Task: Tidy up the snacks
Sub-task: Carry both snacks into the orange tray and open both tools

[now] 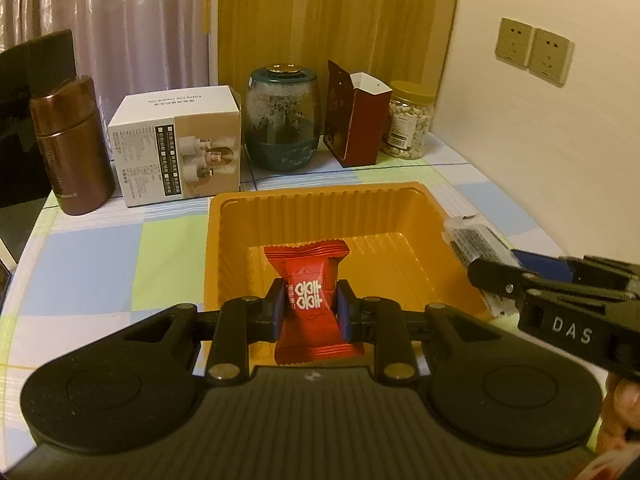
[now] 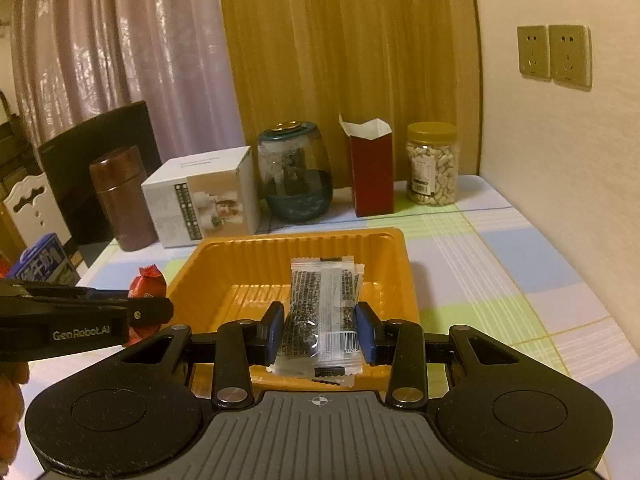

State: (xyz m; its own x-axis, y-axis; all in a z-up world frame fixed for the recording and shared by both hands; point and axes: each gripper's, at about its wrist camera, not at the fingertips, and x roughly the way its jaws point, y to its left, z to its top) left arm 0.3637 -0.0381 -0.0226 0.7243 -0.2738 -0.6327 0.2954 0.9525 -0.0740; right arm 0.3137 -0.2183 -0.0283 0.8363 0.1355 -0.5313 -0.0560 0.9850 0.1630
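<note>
Checkered tablecloth (image 1: 92, 248) is lying under a ribbed orange plastic tray (image 1: 320, 204); my left gripper (image 1: 311, 305) is pinching a glossy red candy (image 1: 310, 300), my right gripper (image 2: 320, 326) is clamping a crinkly clear sesame bar packet (image 2: 322, 312).

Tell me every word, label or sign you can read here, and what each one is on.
"DAS": on the right tool, seen from the left camera.
"GenRobot.AI": on the left tool, seen from the right camera.
White double-happiness sign: red candy wrapper.
Barcode, digits too small: clear snack packet.
Too small or blurred: white box, nut jar label, blue packet, brown canister.
</note>
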